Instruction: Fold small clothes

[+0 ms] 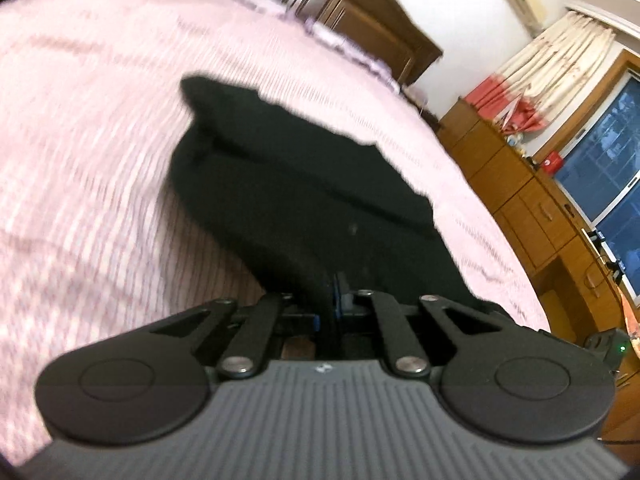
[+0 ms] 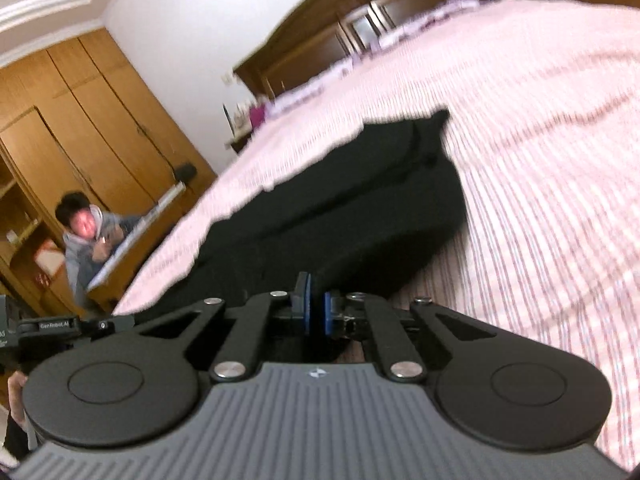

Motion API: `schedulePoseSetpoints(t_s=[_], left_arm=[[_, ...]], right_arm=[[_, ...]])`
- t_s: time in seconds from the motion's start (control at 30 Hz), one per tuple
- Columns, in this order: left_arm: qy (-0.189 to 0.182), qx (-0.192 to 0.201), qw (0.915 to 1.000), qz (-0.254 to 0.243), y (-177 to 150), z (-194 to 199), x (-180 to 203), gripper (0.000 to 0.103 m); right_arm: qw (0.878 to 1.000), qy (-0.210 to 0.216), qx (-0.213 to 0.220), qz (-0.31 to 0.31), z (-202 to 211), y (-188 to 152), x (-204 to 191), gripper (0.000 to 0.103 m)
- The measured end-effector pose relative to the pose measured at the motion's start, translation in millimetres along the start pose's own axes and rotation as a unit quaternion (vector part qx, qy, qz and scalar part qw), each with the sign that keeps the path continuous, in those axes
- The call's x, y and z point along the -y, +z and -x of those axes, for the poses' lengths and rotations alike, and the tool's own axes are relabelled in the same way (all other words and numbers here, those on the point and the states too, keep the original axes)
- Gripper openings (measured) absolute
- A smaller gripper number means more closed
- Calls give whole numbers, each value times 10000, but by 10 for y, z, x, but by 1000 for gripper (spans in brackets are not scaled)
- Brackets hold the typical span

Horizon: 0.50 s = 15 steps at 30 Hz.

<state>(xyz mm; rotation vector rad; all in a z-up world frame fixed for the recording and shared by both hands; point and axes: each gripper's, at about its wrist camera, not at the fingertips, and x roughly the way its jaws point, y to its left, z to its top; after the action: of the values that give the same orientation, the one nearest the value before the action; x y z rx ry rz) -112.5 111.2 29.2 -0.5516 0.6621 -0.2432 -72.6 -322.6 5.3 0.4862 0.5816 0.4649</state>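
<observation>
Black garment [image 1: 304, 184] fills the middle of the left wrist view, stretched from the left gripper [image 1: 335, 300] out across the pink striped bedspread [image 1: 100, 128]. The jaws are pressed together on a near edge of the cloth, which rises off the bed into them; only a sliver of the blue pads [image 1: 337, 298] shows between the dark fabric. The far part of the garment lies folded on the bedspread, with a thicker band along its upper edge. A wooden headboard [image 1: 360, 12] stands beyond, and wooden cabinets [image 1: 516, 184] run under a window on the right.

From the right wrist view, the same black garment [image 2: 340, 208] runs from the right gripper [image 2: 316, 312] away over the bedspread [image 2: 540, 160]. The blue pads [image 2: 327, 316] sit nearly closed, pinching a thin lifted edge of the cloth between them. The other gripper [image 2: 60, 326] shows at the left edge. A person in a grey hoodie [image 2: 86, 240] sits beside wooden wardrobes [image 2: 80, 120].
</observation>
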Motion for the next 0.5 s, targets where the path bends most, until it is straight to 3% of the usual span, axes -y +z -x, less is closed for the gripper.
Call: schedulePoseSetpoints(t_s=[0.2,0.5], left_arm=[[68,460,9982,-369,287,-52,101,8],[289,1089,9925,-478,824,-354,169,8]], right_arm=[[9982,91,572,145,-153,339,-85,6],[9879,-371,1390,581,-622,872,-181,6]])
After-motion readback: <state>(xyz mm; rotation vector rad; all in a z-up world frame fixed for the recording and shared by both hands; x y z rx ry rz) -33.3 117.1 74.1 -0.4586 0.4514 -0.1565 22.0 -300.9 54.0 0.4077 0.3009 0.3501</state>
